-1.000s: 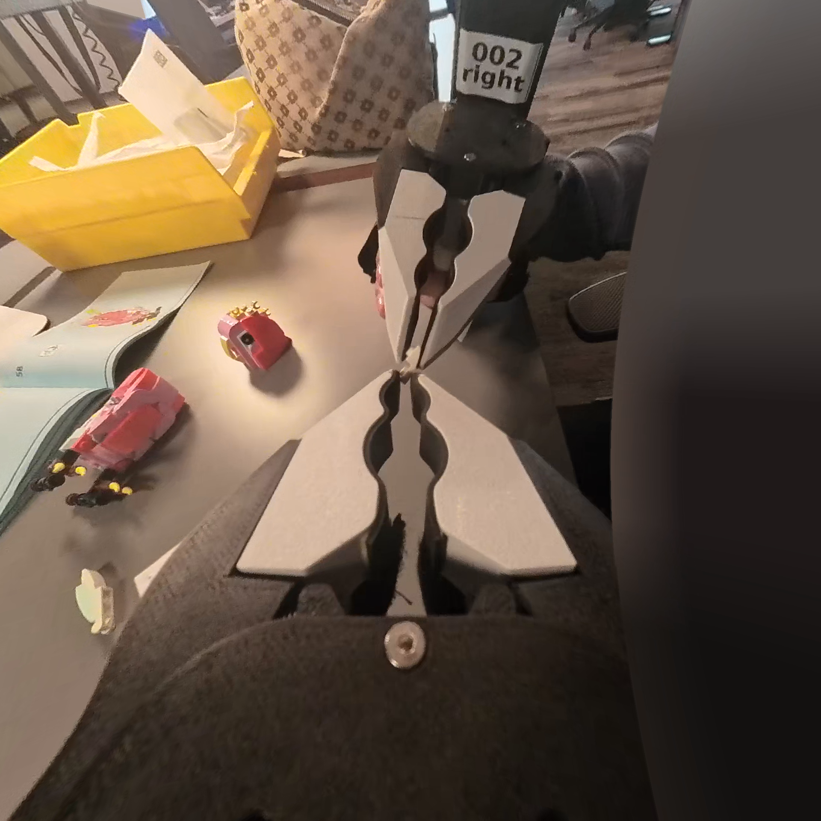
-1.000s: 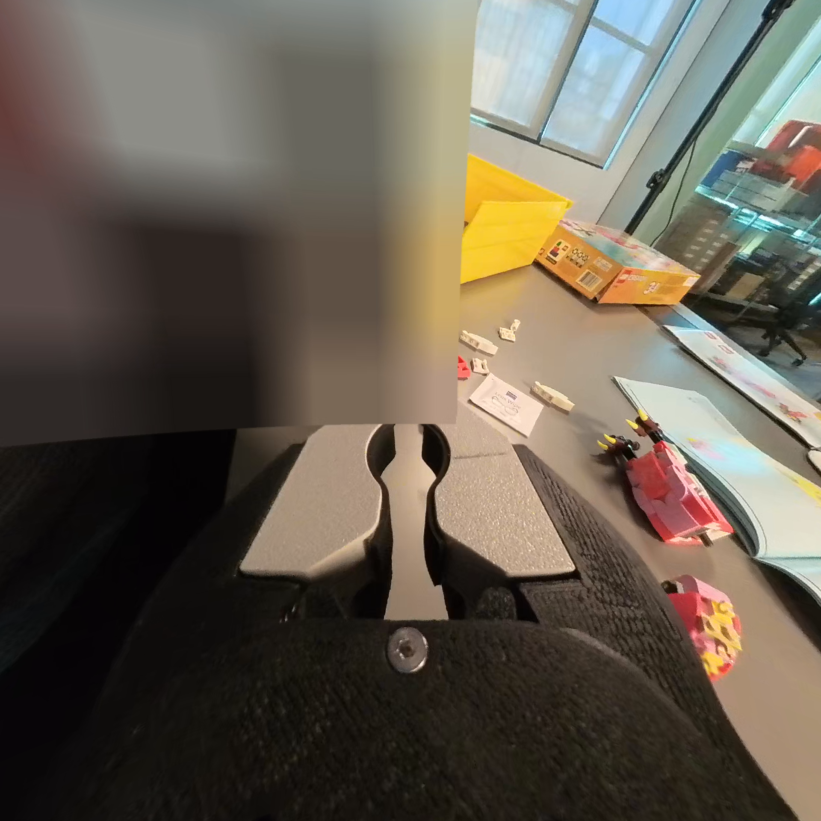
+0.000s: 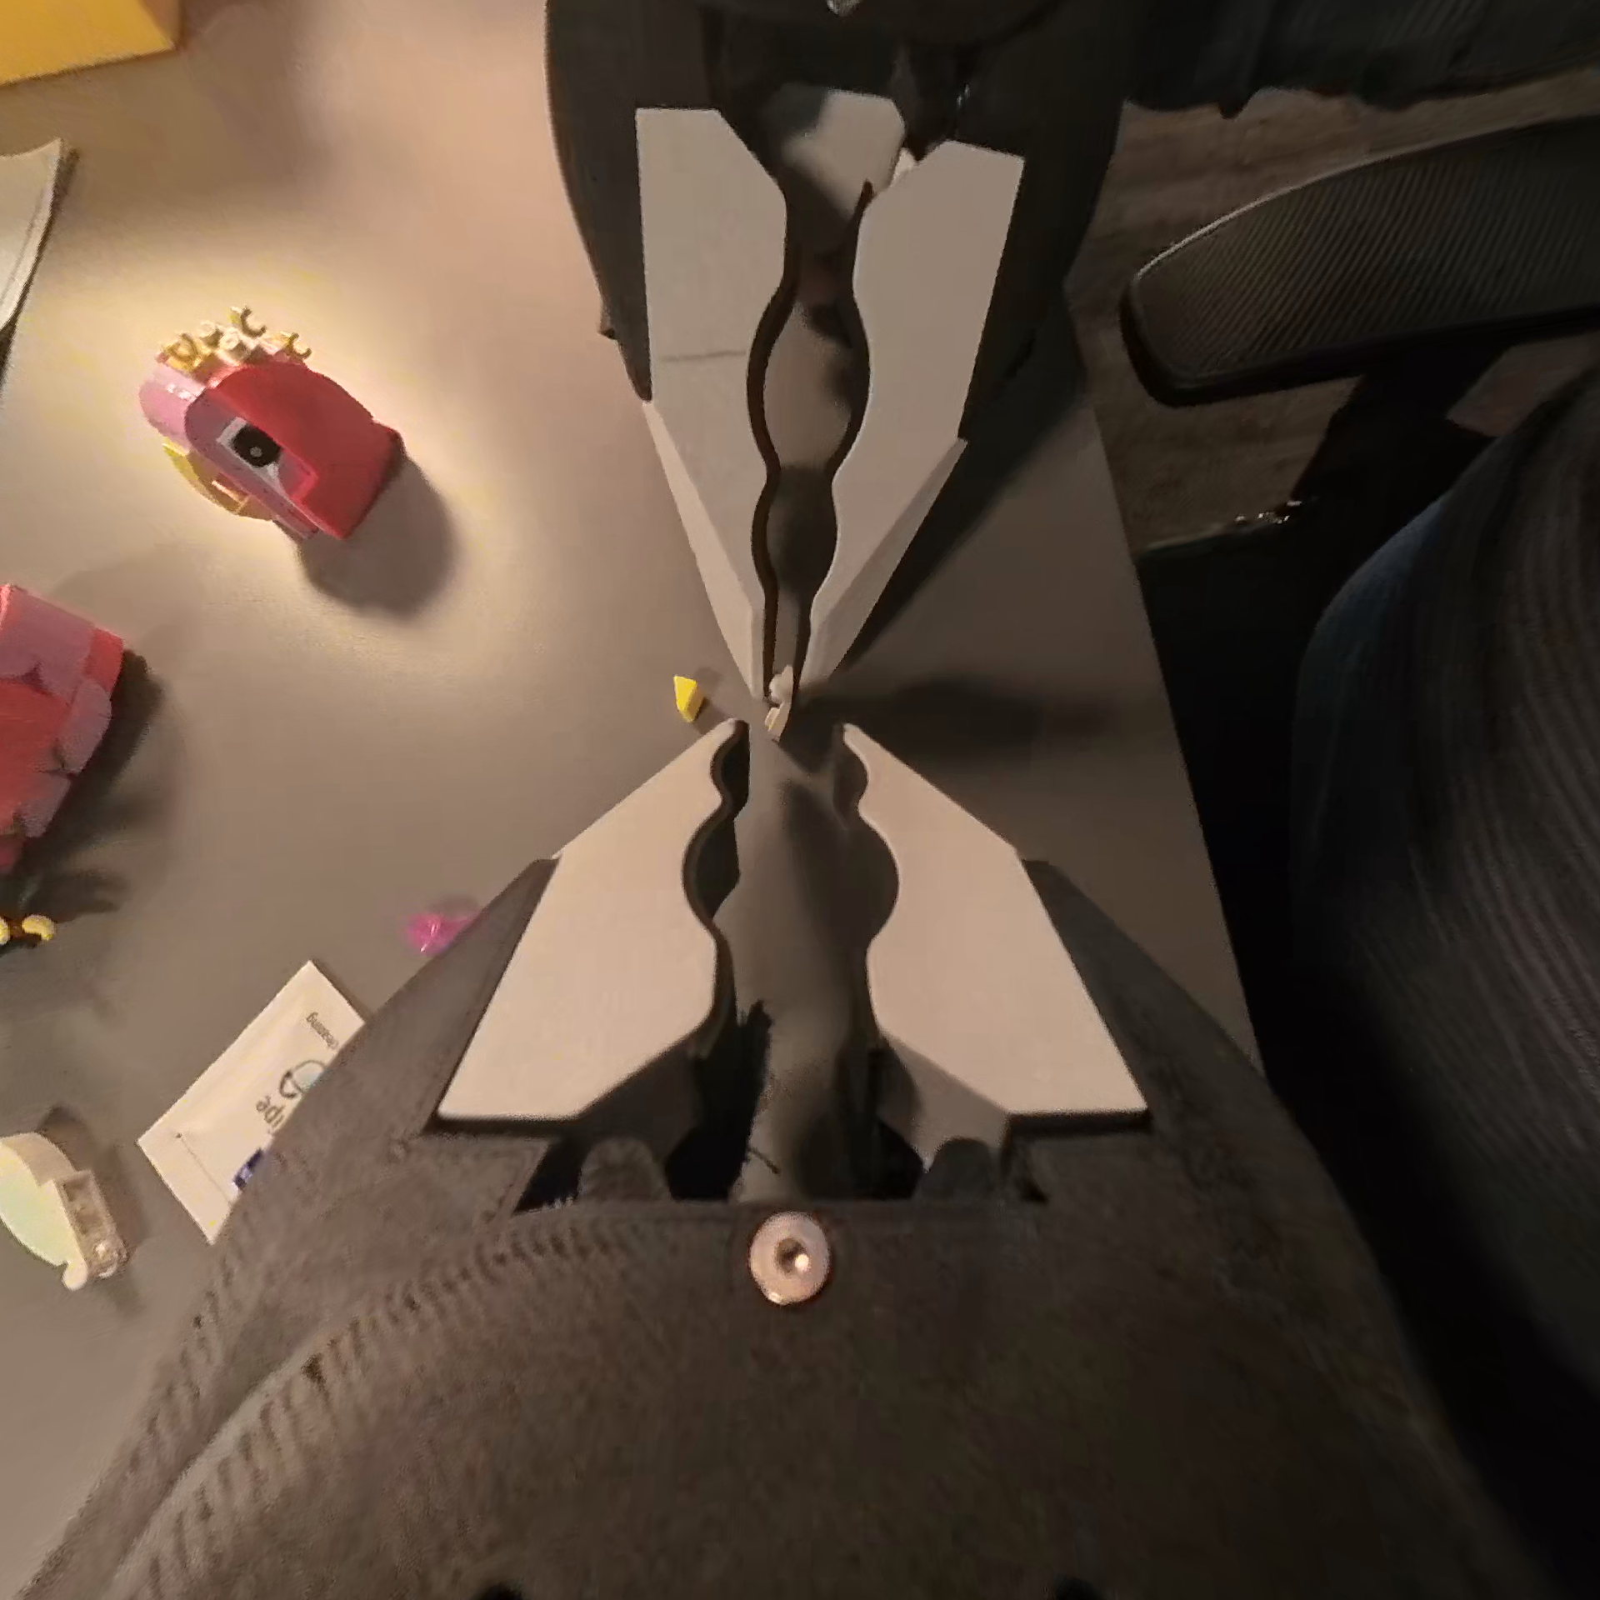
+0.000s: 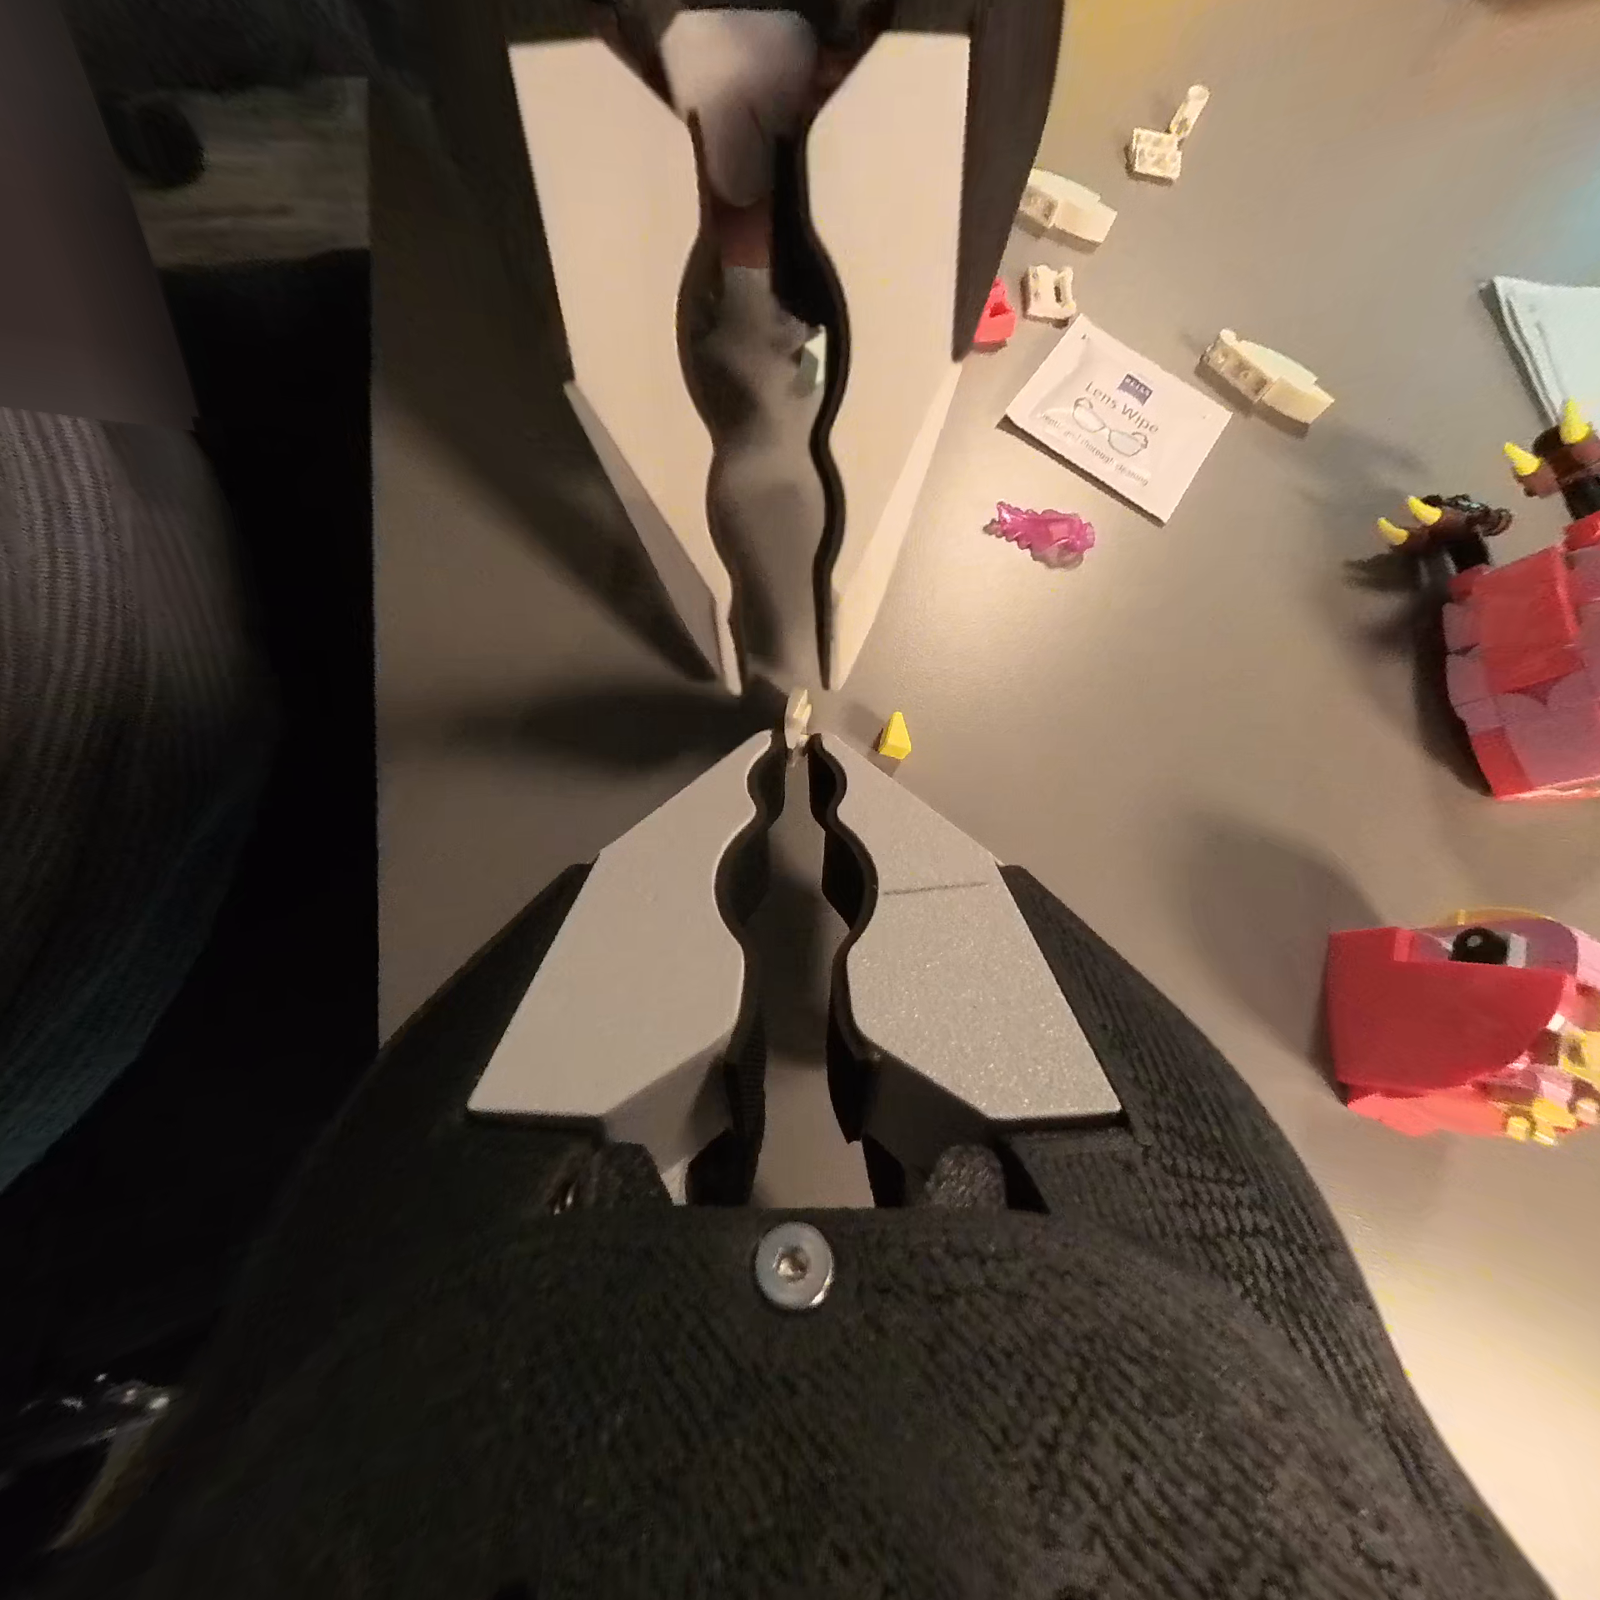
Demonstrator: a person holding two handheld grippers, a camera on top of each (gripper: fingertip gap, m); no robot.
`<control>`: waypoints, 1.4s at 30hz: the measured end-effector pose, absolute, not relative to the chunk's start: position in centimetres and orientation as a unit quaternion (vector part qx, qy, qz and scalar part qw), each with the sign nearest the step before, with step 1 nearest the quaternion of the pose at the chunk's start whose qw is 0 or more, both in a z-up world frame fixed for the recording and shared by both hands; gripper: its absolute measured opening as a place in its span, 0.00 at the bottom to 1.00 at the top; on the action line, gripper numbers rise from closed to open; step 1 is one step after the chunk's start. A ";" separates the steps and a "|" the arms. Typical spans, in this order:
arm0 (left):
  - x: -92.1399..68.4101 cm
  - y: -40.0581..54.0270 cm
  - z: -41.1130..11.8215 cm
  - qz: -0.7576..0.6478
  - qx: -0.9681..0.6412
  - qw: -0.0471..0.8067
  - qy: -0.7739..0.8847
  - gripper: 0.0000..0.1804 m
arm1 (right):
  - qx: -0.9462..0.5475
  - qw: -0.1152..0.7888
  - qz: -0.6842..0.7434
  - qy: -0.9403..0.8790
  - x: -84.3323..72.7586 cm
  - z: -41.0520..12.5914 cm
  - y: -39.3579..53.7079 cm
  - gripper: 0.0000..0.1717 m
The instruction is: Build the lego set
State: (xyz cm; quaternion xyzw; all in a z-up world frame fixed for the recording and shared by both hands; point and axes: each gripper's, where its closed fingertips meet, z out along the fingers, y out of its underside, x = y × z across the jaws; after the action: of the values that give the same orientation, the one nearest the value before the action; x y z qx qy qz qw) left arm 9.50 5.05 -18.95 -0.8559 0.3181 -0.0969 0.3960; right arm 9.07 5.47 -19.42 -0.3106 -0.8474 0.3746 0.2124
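Note:
In the left wrist view my left gripper is open, its fingertips standing apart just in front of a small cream brick piece. My right gripper comes in from the top, shut on that piece. The right wrist view shows the same: my right gripper pinches the cream piece at its tips, and the left gripper is open opposite it, not touching the piece. A tiny yellow wedge lies on the grey table just beside the tips; it also shows in the right wrist view.
A red and pink brick head and a red-pink brick body lie left. A white sachet, a translucent pink piece, several cream pieces and a small red piece lie nearby. The table edge and a chair are to the right. My two grippers' fingertips are within a few centimetres of each other. About 12 cm separates my left fingertips from the white sachet.
Both grippers were shut tip to tip on the small cream piece; my left gripper has opened and let go, and the right still holds it. Both now point down closer to the table.

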 end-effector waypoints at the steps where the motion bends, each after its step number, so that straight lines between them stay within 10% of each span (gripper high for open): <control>1: 9.5 5.1 -19.1 -0.093 -0.856 0.393 0.323 0.08 | -0.313 0.209 0.376 -0.847 9.1 -19.4 5.5 0.02; 10: 9.3 5.5 -19.5 -0.080 -0.856 0.380 0.341 0.02 | -0.318 0.208 0.379 -0.844 9.1 -19.4 5.5 0.04; 18: 8.2 5.4 -19.6 -0.094 -0.871 0.330 0.351 0.02 | -0.353 0.235 0.382 -0.821 8.3 -18.8 6.7 0.33; 42: 7.6 6.4 -19.6 -0.130 -0.863 0.280 0.401 0.02 | -0.387 0.194 0.384 -0.816 7.6 -19.4 6.4 0.09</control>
State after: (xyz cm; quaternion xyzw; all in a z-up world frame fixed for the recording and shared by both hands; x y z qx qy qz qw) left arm 7.61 6.39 -19.60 -0.8629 0.4005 -0.1295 0.2798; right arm 7.62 6.41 -19.35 -0.3866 -0.8156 0.3844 0.1940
